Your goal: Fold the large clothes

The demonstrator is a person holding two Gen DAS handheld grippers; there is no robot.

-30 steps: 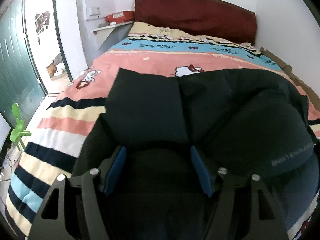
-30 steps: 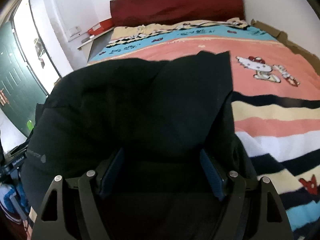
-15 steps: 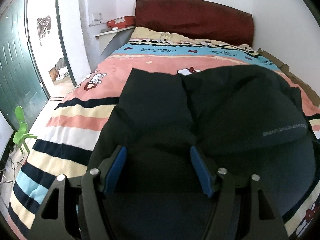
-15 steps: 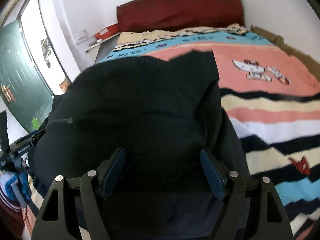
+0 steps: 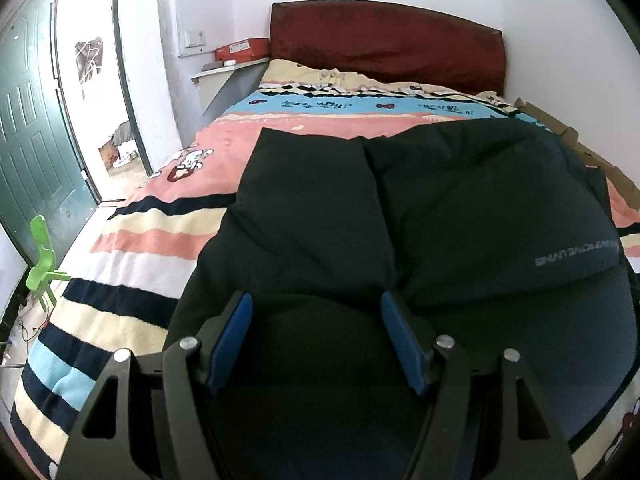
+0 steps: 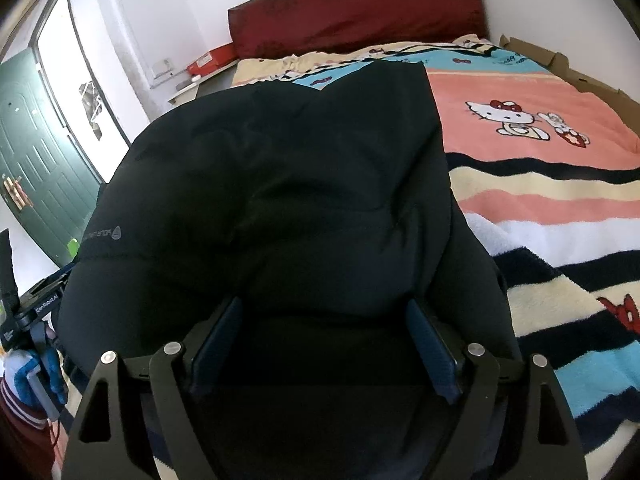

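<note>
A puffy black jacket (image 5: 460,208) lies doubled over on the striped cartoon blanket (image 5: 152,248), with grey lettering on its right side. My left gripper (image 5: 316,312) is shut on a thick bunch of its near fold, and creases fan out from the blue pads (image 5: 234,336). In the right wrist view the same jacket (image 6: 300,180) fills the middle, a small logo at its left. My right gripper (image 6: 324,316) has thick fabric between its pads (image 6: 430,352). Its jaws are opening, and the padding still bulges against them.
A dark red headboard (image 5: 384,40) closes the far end of the bed. A green door (image 5: 36,128) and a green chair (image 5: 44,264) stand at the left. Cardboard (image 6: 560,68) lines the right wall. Black gear with blue parts (image 6: 36,320) sits past the jacket's left edge.
In the right wrist view the jacket's folded edge has gone farther toward the headboard and covers more of the bed. The right jaws stand a little wider. The left grip looks the same.
</note>
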